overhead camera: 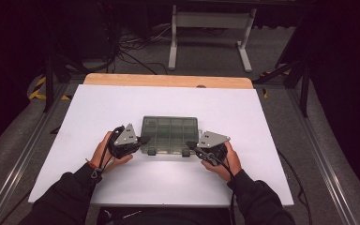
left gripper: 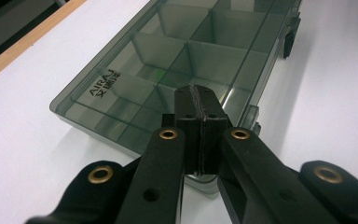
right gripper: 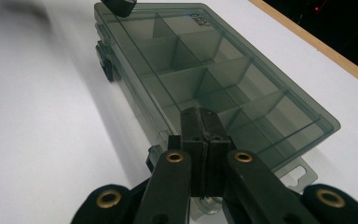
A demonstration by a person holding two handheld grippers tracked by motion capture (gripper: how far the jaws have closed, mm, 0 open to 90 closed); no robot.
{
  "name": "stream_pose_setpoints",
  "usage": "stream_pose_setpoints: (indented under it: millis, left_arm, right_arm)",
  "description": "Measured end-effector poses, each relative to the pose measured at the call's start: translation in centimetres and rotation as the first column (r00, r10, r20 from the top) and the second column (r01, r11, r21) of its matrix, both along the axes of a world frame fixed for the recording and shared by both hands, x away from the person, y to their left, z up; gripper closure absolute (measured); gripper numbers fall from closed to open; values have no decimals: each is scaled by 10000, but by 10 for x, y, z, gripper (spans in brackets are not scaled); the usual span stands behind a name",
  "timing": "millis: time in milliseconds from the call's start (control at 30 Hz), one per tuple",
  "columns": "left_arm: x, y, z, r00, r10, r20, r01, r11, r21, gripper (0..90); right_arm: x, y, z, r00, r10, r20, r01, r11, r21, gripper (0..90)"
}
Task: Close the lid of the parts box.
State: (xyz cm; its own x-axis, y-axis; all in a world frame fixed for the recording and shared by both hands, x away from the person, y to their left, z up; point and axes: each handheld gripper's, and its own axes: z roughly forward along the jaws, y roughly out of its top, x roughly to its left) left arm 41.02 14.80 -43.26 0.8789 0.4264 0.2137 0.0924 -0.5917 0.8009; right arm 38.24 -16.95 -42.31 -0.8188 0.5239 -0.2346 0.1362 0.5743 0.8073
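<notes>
So the left gripper [overhead camera: 143, 139] sits at the left end of a smoky see-through organizer box [overhead camera: 169, 134], jaws pressed flat together with nothing between them, tips right over the box's near left corner; can't tell if they're actually touching the lid. The box lies flat in the middle of the white table [overhead camera: 98, 108], lid down, two dark latches [overhead camera: 186, 153] on the front edge facing the person. Inside you can see the empty divided compartments, and there's "AIRAJ" lettering [left gripper: 103, 79] on the lid. Over on the right, the right gripper [overhead camera: 191, 145] mirrors it, jaws also closed together, empty, at the box's near right corner.
</notes>
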Motion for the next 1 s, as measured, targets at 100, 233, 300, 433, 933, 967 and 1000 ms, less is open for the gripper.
stream_pose_setpoints:
  millis: [100, 233, 300, 433, 933, 967, 1000]
  left_arm:
    - [1, 1, 1, 10000, -9, 84, 8, 10000, 97, 866]
    - [3, 5, 4, 9998, 194, 13, -193, 9996, -215, 772]
    - [3, 7, 5, 9999, 136, 46, -135, 9998, -167, 741]
    - [1, 3, 2, 9998, -165, -76, 166, 9997, 194, 794]
    - [2, 1, -2, 9997, -203, -108, 207, 9993, 299, 868]
    - [2, 1, -2, 9997, -209, -99, 212, 9993, 294, 868]
    - [2, 1, -2, 9997, -207, -97, 210, 9994, 291, 867]
  right_arm:
    - [4, 1, -1, 9997, -80, -226, 86, 9995, 300, 900]
    - [5, 3, -1, 9998, -38, -179, 42, 9998, 189, 900]
    - [6, 5, -4, 9997, 7, -260, -3, 9999, 156, 900]
    - [7, 6, -4, 9996, 14, -293, -12, 10000, 67, 900]
    - [7, 4, -6, 9992, 41, -396, -30, 9996, 268, 900]
    - [7, 3, -7, 9992, 56, -399, -43, 9995, 309, 899]
    - [7, 2, -7, 9993, 29, -385, -17, 9995, 302, 898]
